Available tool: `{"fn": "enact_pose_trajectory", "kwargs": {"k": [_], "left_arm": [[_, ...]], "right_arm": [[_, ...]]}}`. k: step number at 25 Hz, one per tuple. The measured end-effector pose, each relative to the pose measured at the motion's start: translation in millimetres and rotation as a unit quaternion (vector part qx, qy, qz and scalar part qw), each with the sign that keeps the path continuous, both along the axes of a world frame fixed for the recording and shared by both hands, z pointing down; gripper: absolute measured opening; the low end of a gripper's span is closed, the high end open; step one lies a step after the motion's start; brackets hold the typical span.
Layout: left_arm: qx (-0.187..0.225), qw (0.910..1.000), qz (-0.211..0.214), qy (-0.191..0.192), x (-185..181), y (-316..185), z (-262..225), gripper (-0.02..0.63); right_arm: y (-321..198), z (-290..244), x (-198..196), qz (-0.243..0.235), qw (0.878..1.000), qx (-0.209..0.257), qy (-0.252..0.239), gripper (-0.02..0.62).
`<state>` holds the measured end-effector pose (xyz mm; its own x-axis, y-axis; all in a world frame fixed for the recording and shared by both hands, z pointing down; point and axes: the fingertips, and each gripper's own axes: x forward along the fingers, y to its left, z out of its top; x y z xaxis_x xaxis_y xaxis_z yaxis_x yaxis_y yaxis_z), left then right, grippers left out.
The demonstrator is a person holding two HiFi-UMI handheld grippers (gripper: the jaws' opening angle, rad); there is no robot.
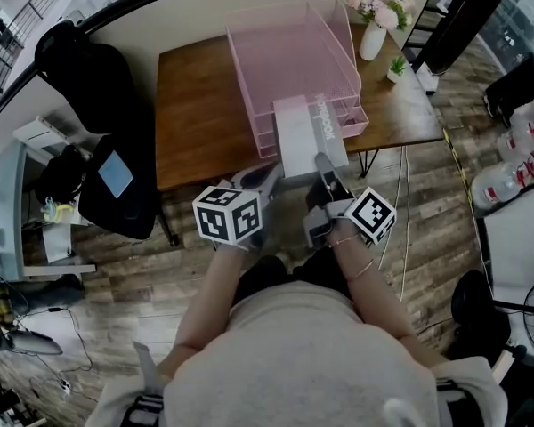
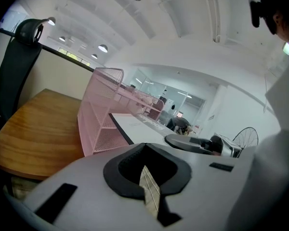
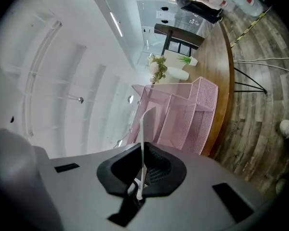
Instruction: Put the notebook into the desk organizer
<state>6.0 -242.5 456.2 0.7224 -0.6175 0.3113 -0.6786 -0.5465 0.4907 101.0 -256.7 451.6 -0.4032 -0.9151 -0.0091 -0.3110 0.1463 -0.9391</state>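
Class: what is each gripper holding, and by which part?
The right gripper's jaws clamp the notebook by its near end. The left gripper's jaws are together on nothing that shows.

Pale grey shirt [image 1: 294, 354], thin bracelets [image 1: 363, 269] (black-and-white marker cubes [image 1: 227, 213] ahead).

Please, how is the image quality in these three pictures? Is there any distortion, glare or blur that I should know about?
Head view: strong fisheye bend; the desk looks skewed and details are soft. Left gripper view: the ceiling lamps glare a little, while the desk organizer is fairly sharp. Right gripper view: the scene is rolled sideways, the ceiling is washed out, and the notebook shows only edge-on.
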Motion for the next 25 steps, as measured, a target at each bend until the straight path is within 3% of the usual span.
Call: {"fn": "enact_pose_trajectory", "kwargs": {"k": [7, 13, 22, 25], "left_arm": [[-0.007, 0.9999, -0.013, 0.006, 11.0, -6.9, 5.7, 0.012], [-0.01, 0.9987, -0.049, 0.013, 8.6, -29.5, 7.9, 0.012], [-0.015, 0.9965, -0.08, 0.017, 6.1, -56.5, 10.1, 0.012], [-0.017, 0.9956, -0.09, 0.021, 4.4, -66.1, 11.1, 0.012]], "right_arm": [[-23.5, 5.1, -2.1, -0.025, 1.0, -0.008, 0.001, 0.005], [-41.7, 10.8, -6.9, -0.053, 0.999, -0.014, 0.004, 0.008], [-70.7, 15.2, -8.6, -0.056, 0.998, -0.021, -0.005, 0.009], [-80.4, 24.3, -6.1, -0.057, 0.997, -0.039, 0.016, 0.027]]}}
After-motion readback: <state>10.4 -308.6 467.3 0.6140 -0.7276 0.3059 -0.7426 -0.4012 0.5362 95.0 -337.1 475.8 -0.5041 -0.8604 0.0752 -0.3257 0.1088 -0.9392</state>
